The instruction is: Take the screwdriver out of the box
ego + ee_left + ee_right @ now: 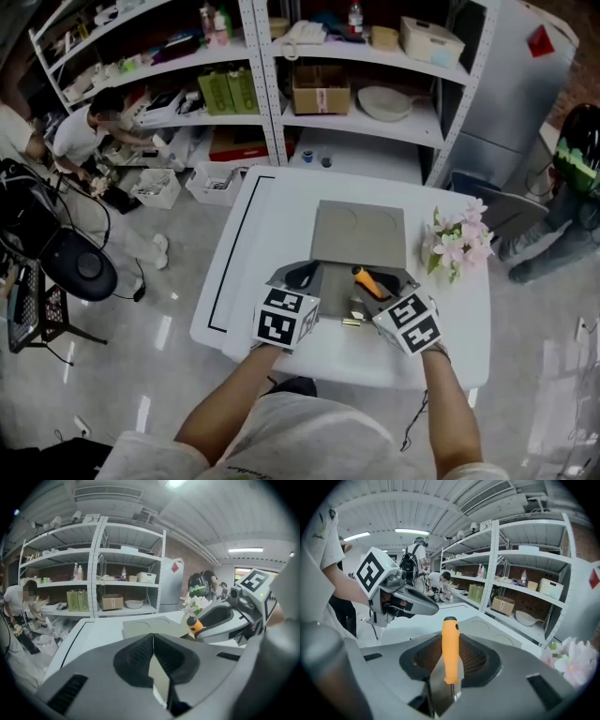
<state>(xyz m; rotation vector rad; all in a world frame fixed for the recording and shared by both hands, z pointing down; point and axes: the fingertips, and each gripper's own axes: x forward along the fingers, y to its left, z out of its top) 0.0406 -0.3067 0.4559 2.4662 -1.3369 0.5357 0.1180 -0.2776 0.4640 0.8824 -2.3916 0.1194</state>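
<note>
The orange-handled screwdriver stands upright between the pads of my right gripper, which is shut on the handle, with the metal shaft running back toward the camera. In the head view the screwdriver is held above the open grey box, whose lid lies flat behind it. My left gripper hangs over the box's left part. Its pads meet at the tips with nothing clearly gripped. The left gripper view also shows the orange handle in the right gripper.
The box sits on a white table. A bunch of pale pink flowers lies at its right edge. Small brass bits lie near the front. Shelves stand behind the table, with a person at the far left.
</note>
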